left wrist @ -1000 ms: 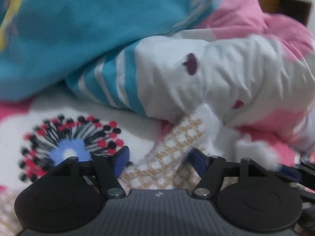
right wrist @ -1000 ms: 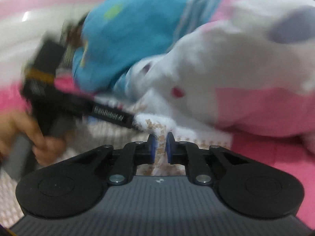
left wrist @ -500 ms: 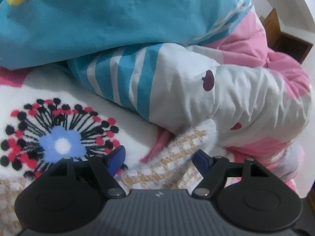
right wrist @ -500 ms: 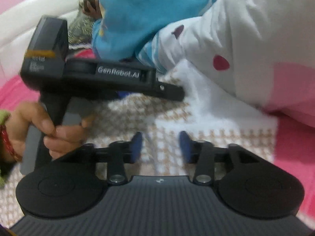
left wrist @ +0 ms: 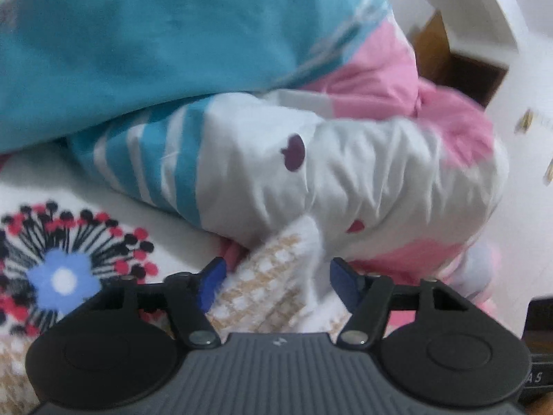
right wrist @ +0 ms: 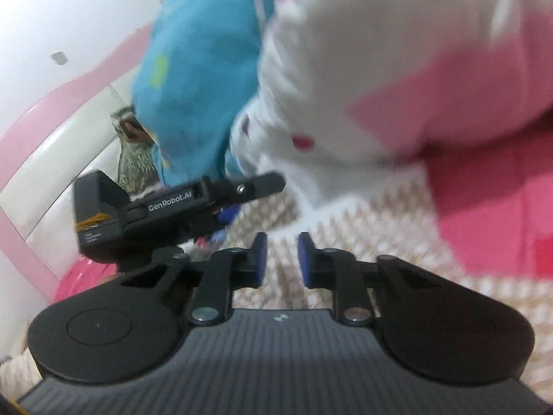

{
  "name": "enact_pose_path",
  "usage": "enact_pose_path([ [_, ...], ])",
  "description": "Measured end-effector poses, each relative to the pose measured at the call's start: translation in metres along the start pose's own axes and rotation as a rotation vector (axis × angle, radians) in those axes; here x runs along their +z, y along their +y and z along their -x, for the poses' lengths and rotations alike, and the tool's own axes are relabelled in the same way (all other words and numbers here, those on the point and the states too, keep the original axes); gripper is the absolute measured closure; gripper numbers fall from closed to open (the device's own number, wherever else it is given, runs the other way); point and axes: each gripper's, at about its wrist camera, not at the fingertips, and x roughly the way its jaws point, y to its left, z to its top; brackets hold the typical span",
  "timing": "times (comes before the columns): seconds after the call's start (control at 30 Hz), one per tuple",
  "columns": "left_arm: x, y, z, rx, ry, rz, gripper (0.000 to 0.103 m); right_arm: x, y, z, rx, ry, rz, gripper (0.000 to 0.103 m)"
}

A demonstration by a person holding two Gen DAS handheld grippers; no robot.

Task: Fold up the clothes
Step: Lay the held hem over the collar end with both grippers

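A fluffy white garment with a tan houndstooth check [left wrist: 273, 294] lies flat on the bed, its far edge tucked against a bundled quilt. My left gripper [left wrist: 276, 276] is open, its blue pads either side of the garment's folded edge without gripping it. The garment also shows in the right wrist view [right wrist: 345, 228]. My right gripper [right wrist: 280, 252] is open above it, empty. The left gripper's body [right wrist: 179, 204] shows to the left in the right wrist view.
A bulky quilt in teal, white and pink [left wrist: 311, 159] is piled just beyond the garment. The bedsheet has a flower print [left wrist: 65, 263] at the left and is red-pink [right wrist: 490, 200] at the right. A pink and white headboard [right wrist: 52, 138] stands far left.
My right gripper let go of the garment's edge, opened and lifted back. My left gripper stayed open over the folded edge and shifted slightly. The garment now lies flat.
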Motion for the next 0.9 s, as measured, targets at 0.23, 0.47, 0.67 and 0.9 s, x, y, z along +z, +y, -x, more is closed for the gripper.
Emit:
enact_pose_path([
  [0.23,-0.001,-0.019,0.002,0.048,-0.016,-0.108,0.089,-0.004,0.001,-0.030,-0.034,0.066,-0.048,0.092],
  [0.47,-0.007,-0.035,0.021,0.000,-0.072,-0.219,0.091,0.034,-0.041,0.018,-0.126,-0.124,-0.074,0.075],
  [0.67,-0.008,-0.049,0.035,-0.034,-0.113,-0.307,0.092,0.050,-0.093,-0.022,-0.076,-0.012,-0.227,0.054],
  [0.9,-0.008,-0.062,0.059,-0.056,-0.125,-0.389,0.092,0.039,-0.125,-0.032,0.182,-0.040,-0.453,0.050],
])
